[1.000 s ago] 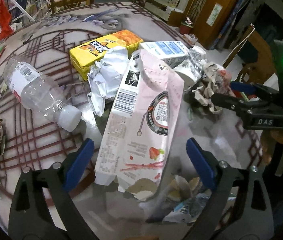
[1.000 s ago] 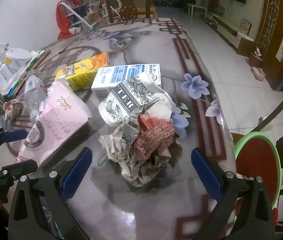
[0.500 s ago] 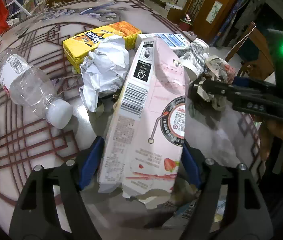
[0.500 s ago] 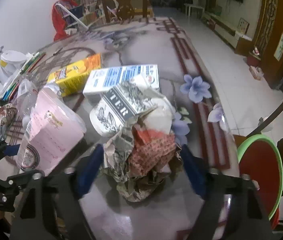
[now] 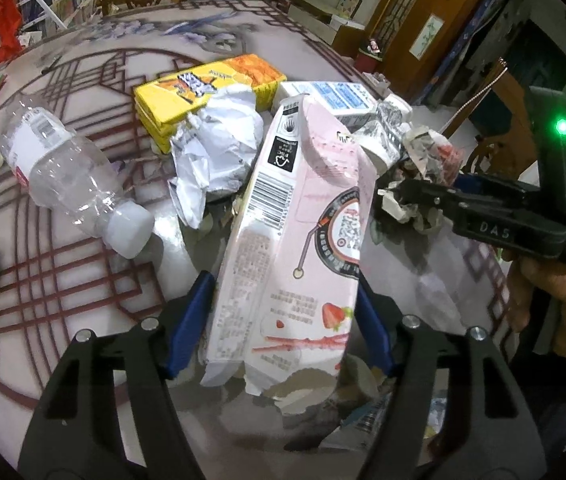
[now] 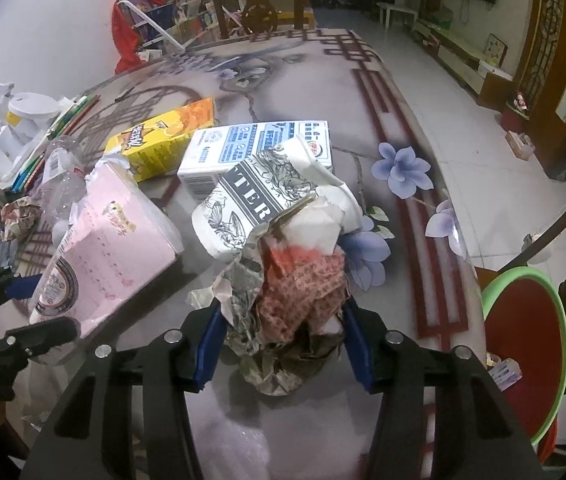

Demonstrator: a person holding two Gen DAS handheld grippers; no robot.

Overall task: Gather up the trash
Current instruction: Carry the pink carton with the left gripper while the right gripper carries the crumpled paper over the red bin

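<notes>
A pink strawberry milk carton (image 5: 295, 220) lies lengthwise on the patterned table (image 5: 63, 280). My left gripper (image 5: 281, 320) has its blue pads pressed on both sides of the carton's near end, and its jaws are still closing. A crumpled wad of red-and-grey newspaper (image 6: 295, 292) sits between the blue pads of my right gripper (image 6: 283, 344), which squeeze it as the jaws keep closing. In the left wrist view the right gripper (image 5: 403, 196) reaches in from the right, held by a hand. The left gripper (image 6: 23, 308) shows at the right wrist view's lower left.
An empty plastic bottle (image 5: 67, 168), a yellow snack box (image 5: 203, 88), a blue-and-white carton (image 6: 259, 144), crumpled white paper (image 5: 219, 148) and a squashed printed cup (image 6: 251, 200) crowd around. A green-rimmed red bin (image 6: 523, 352) stands below the table's right edge.
Both grippers went from wide open to closed on their objects: the left on the pink carton, the right on the newspaper wad. The carton has shifted slightly and the wad is squeezed narrower.
</notes>
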